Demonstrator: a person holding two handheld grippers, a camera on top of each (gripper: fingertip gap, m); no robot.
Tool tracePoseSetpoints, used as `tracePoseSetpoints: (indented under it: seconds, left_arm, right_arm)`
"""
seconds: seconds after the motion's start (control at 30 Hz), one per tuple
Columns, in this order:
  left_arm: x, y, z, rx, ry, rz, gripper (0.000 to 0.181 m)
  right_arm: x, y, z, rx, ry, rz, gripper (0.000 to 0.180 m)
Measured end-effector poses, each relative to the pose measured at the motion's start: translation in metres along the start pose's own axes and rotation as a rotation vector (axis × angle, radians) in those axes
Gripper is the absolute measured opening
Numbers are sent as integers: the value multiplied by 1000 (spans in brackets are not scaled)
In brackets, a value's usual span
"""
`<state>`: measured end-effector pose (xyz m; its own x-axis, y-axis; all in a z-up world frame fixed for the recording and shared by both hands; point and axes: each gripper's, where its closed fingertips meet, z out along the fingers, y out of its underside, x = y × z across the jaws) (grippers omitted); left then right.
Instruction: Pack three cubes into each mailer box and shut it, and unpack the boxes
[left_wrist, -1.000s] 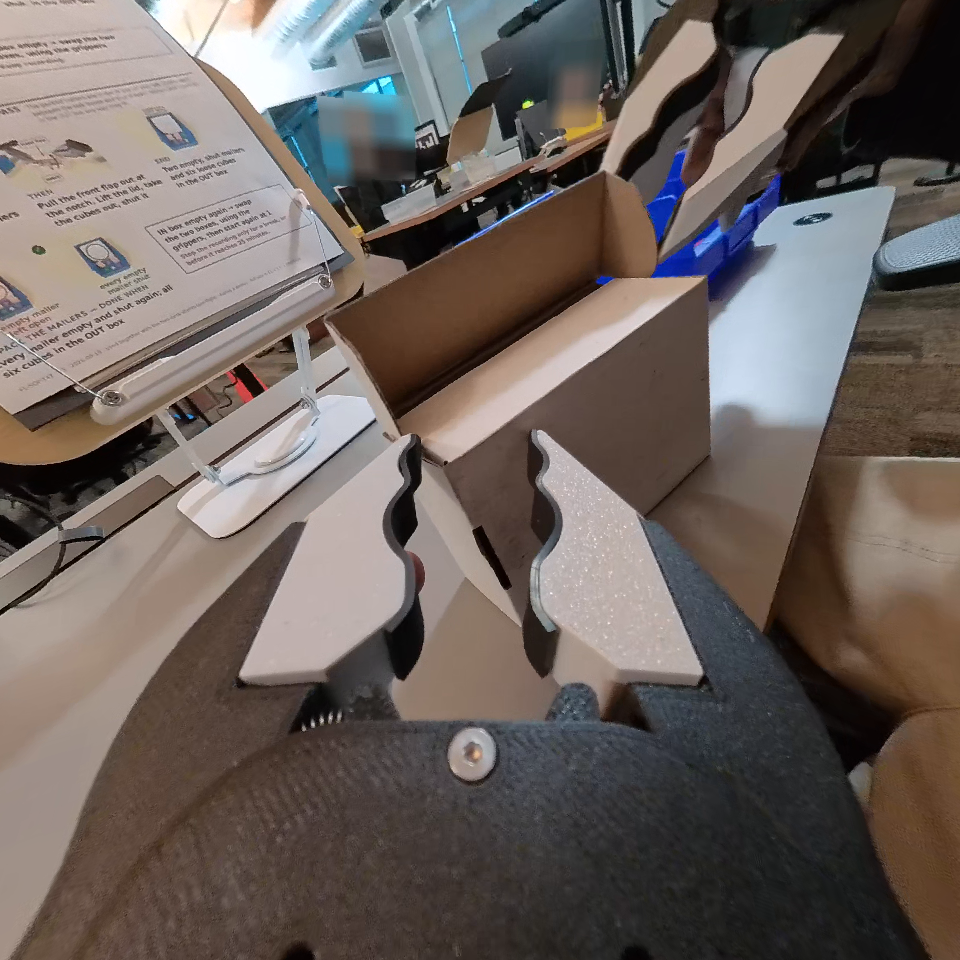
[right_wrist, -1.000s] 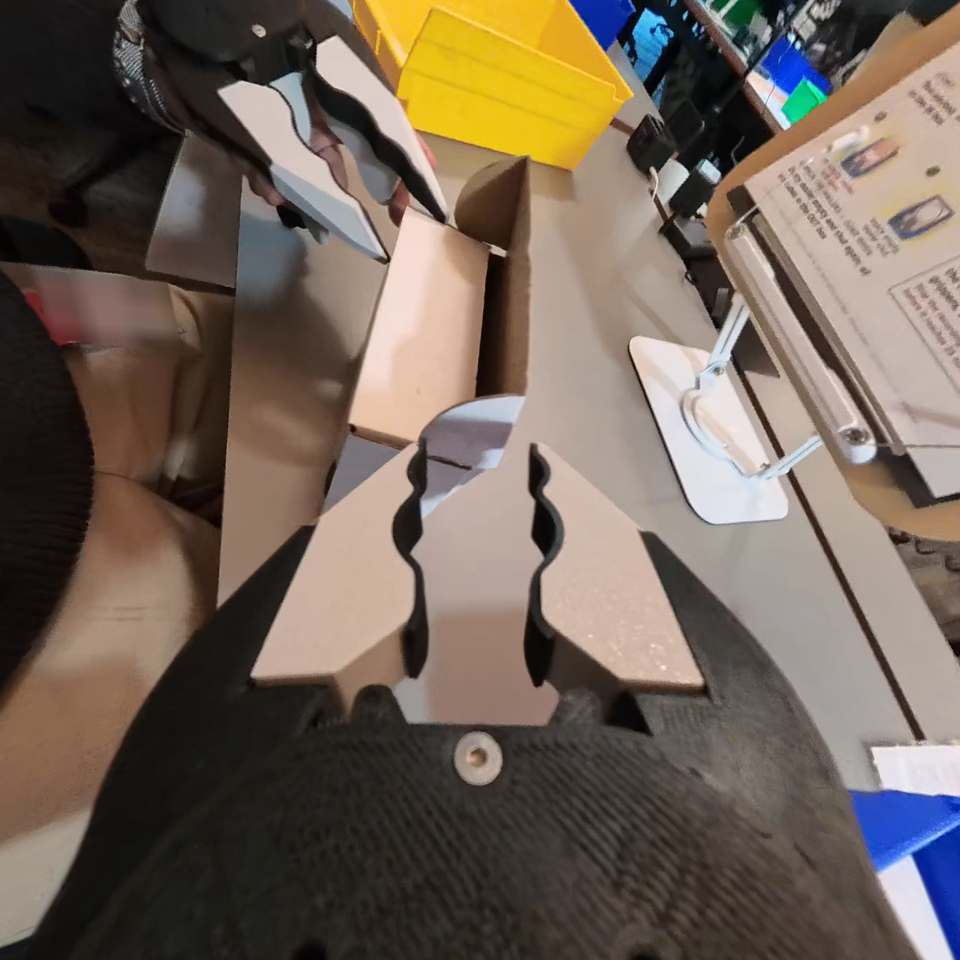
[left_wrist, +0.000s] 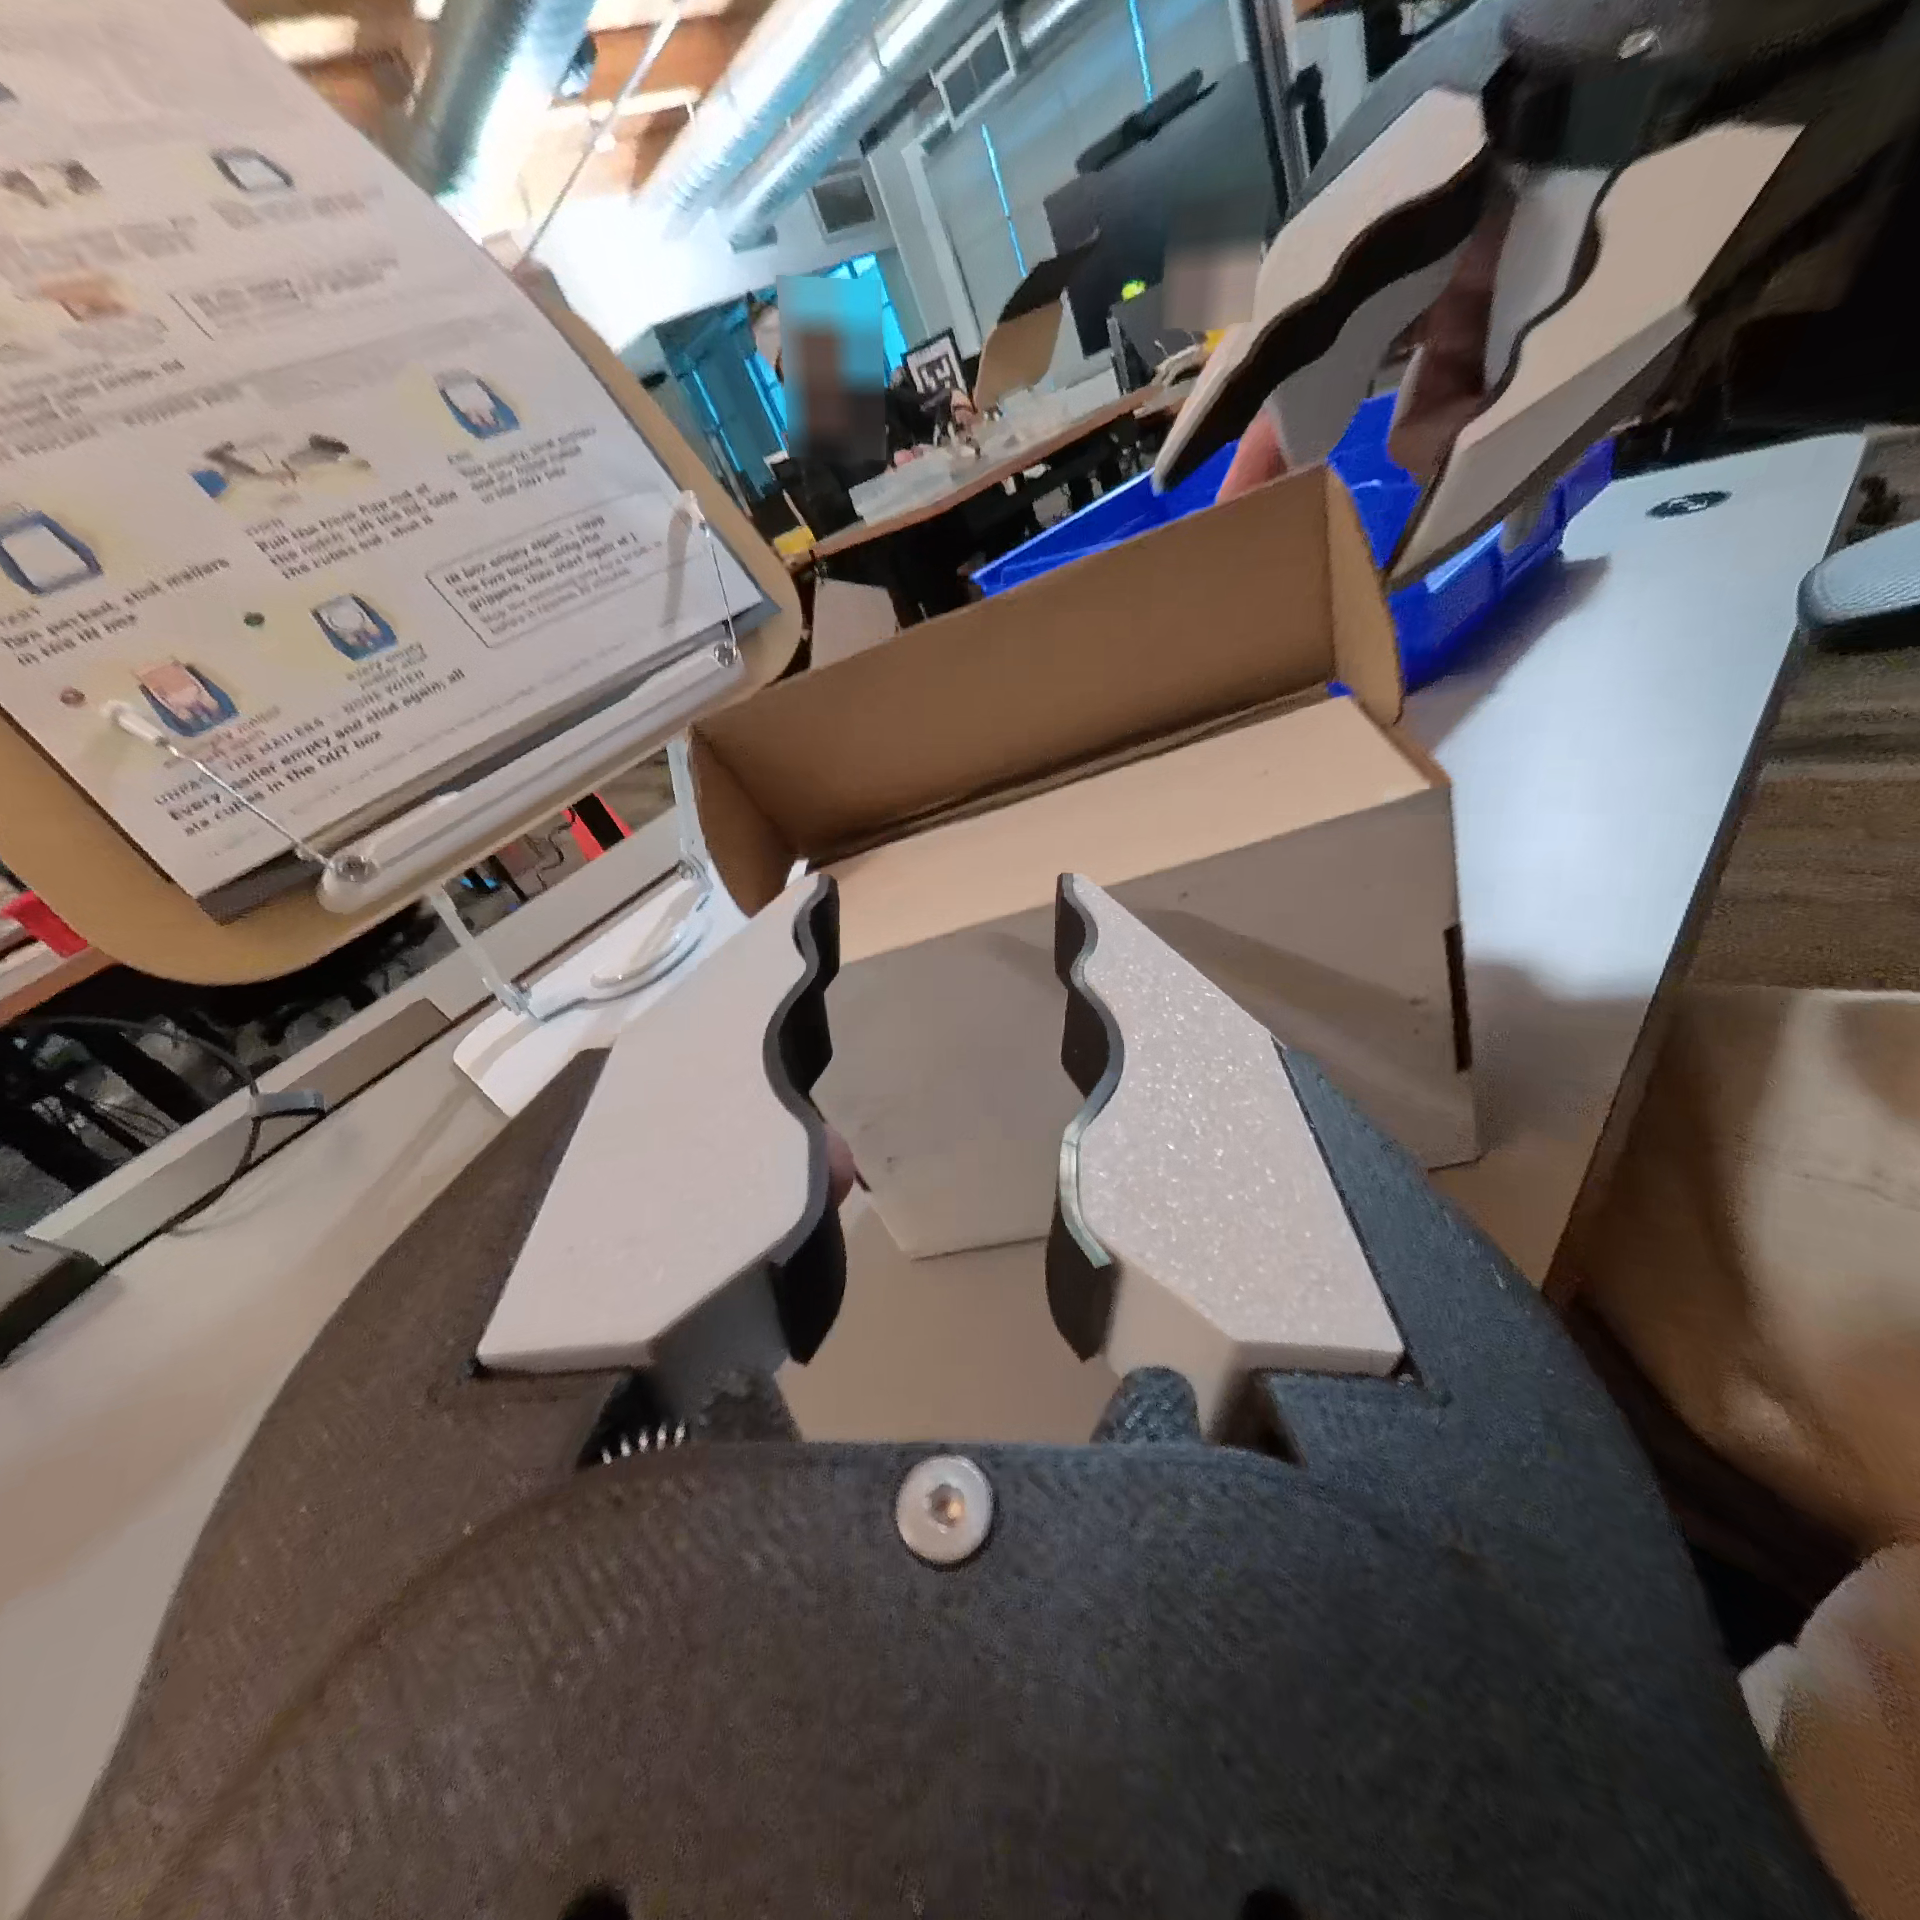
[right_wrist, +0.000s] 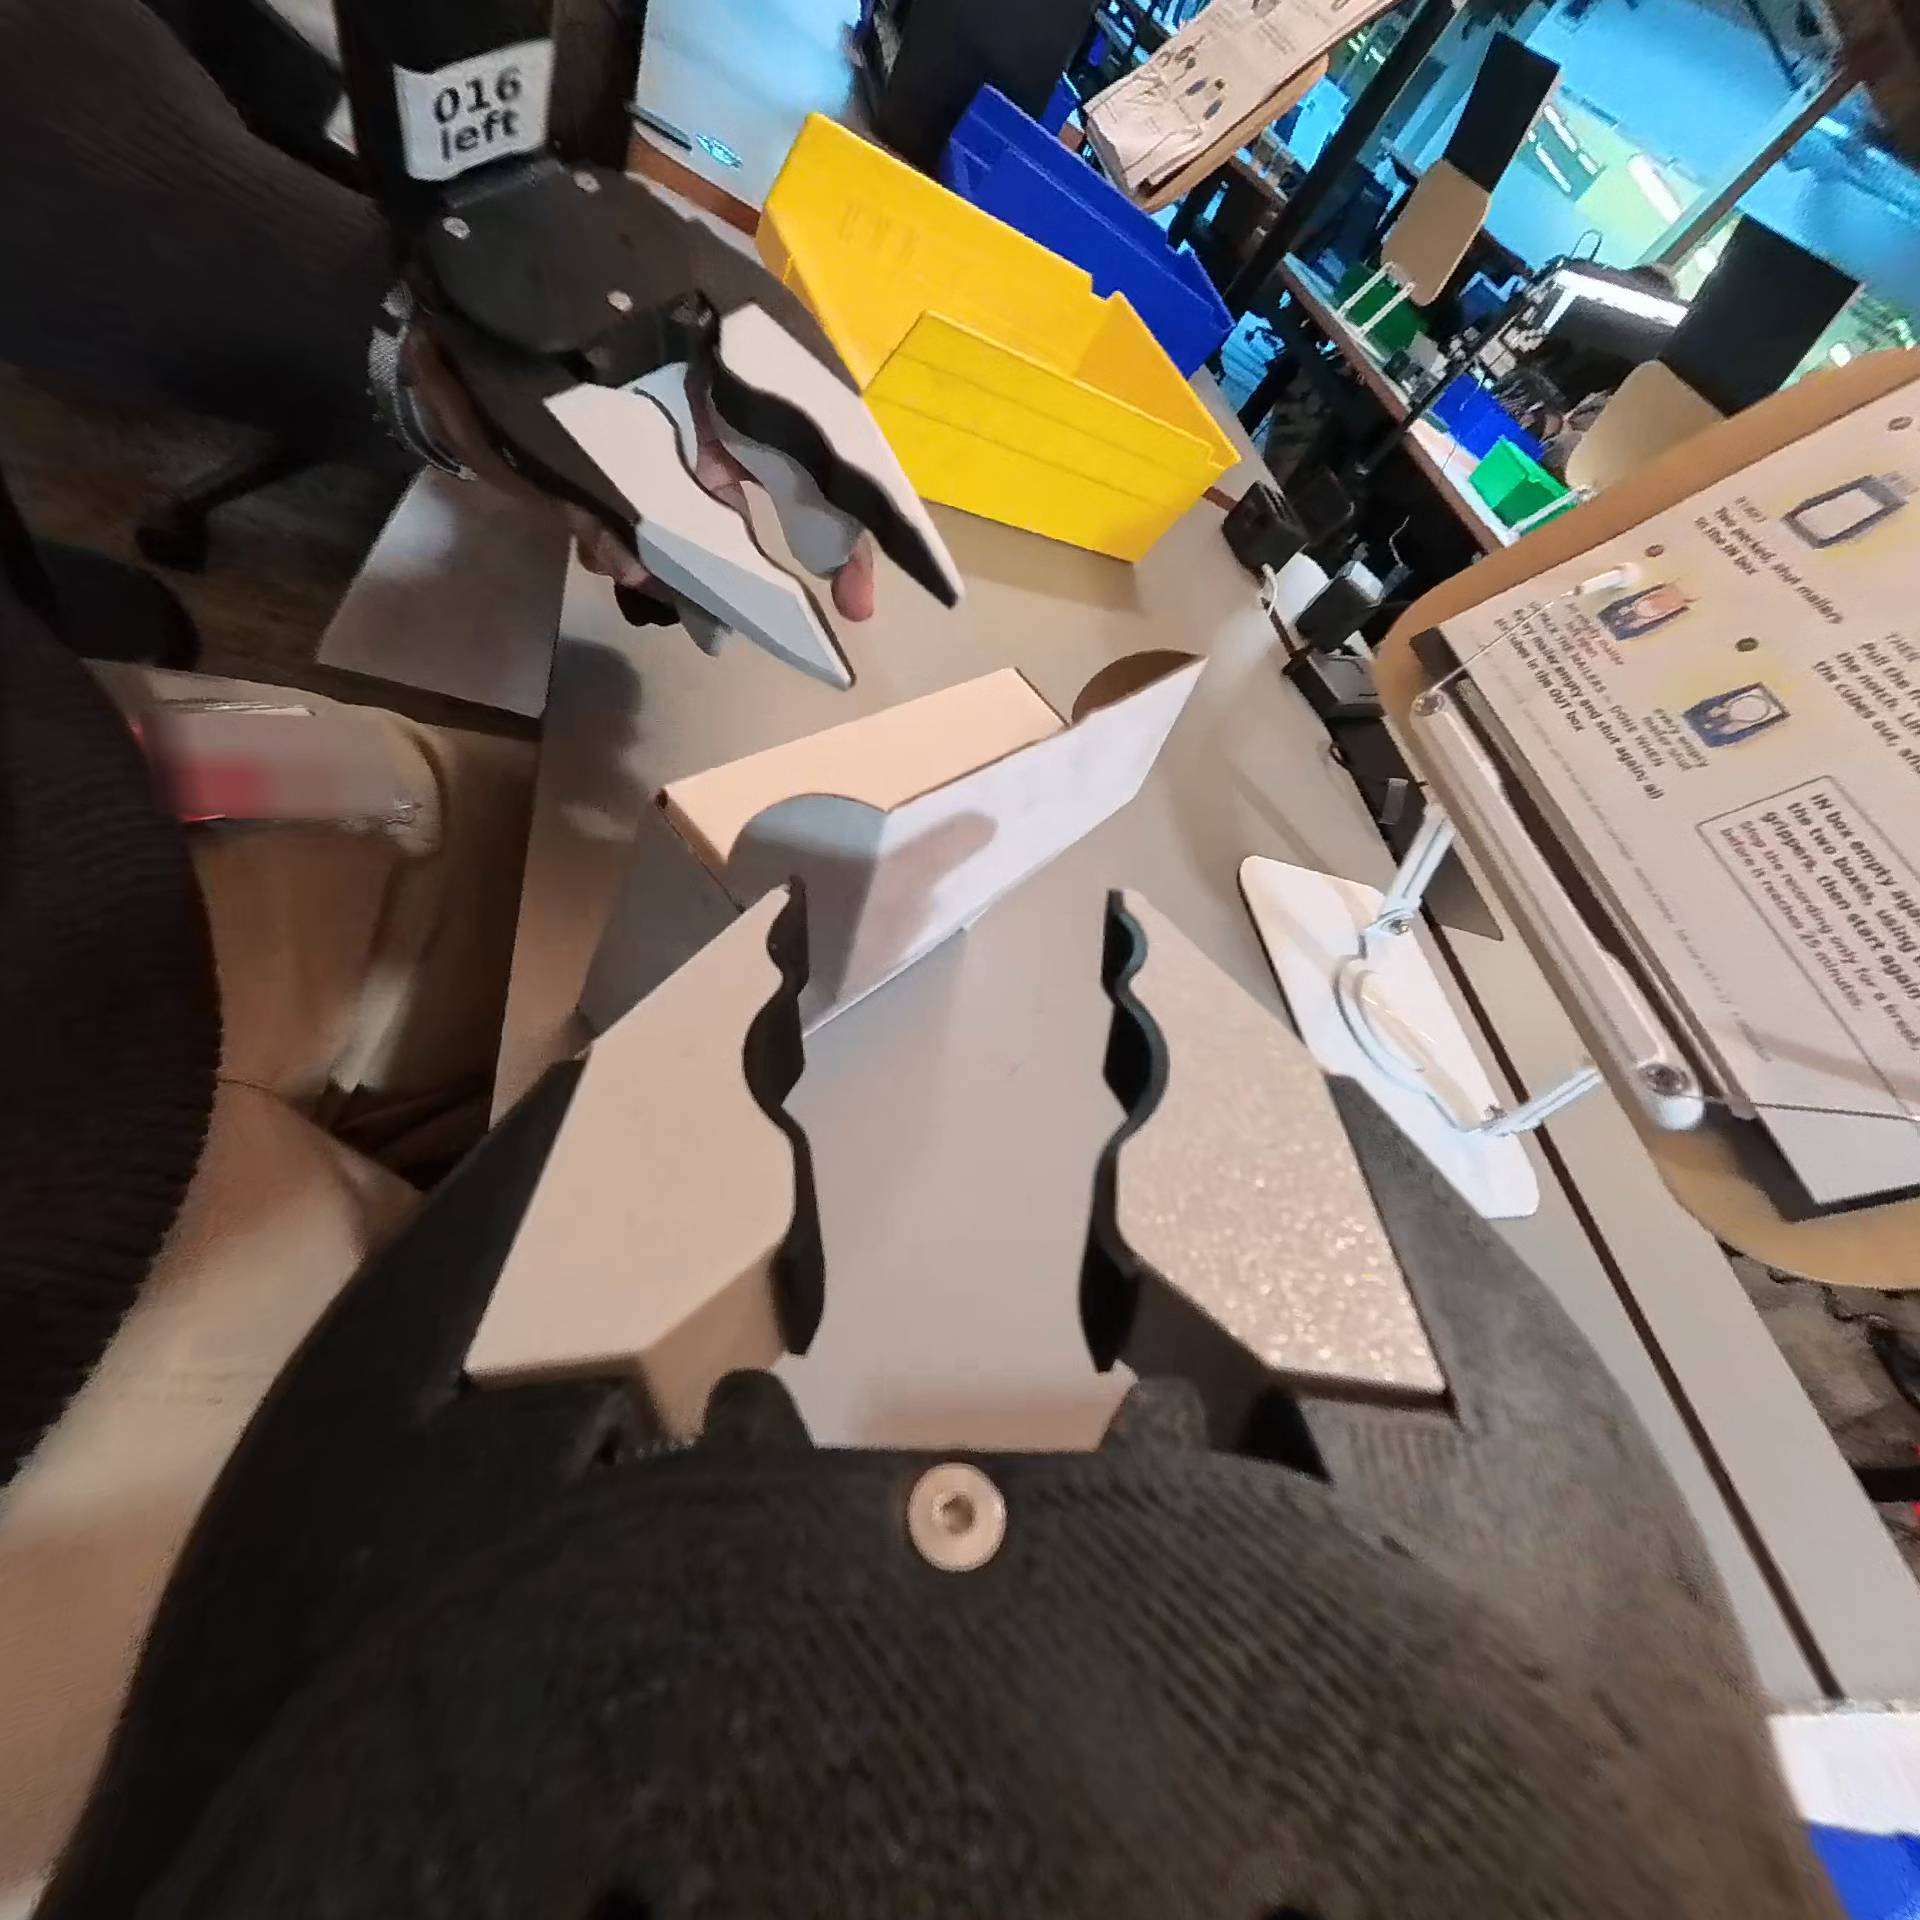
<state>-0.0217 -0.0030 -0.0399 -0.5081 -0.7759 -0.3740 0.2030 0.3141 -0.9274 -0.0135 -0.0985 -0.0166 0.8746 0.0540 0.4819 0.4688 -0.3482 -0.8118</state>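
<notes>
Facing you on the table, the mailer box lies lid-up, long axis crosswise before your left gripper, nearer than your right gripper at its end; both jaws apart, empty.

We've got a plain brown mailer, its lid's outer face white. Our grippers show pale grey fingers with black wavy pads, on black textured bodies. Bright yellow bin, blue bin beyond, grey table, white stand.
</notes>
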Motion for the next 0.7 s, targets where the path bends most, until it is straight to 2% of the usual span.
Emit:
tracePoseSetpoints:
  seconds: [0.17,0.23,0.3,0.37,0.5,0.7]
  left_arm:
    - [36,-24,5,60,90,46,39]
    - [55,-26,8,52,152,54,41]
    - [73,-22,10,12,229,84,35]
    - [78,-20,12,-1,242,80,29]
    - [87,-9,12,-52,301,71,41]
    - [87,-9,12,-53,307,50,42]
  right_arm:
    - [-10,0,5,10,-74,21,56]
    - [-12,1,6,20,-100,44,54]
    - [-13,1,7,36,-116,55,49]
    - [-14,2,9,36,-124,52,44]
    - [-16,4,13,26,-146,39,36]
    - [-19,3,14,32,-175,59,29]
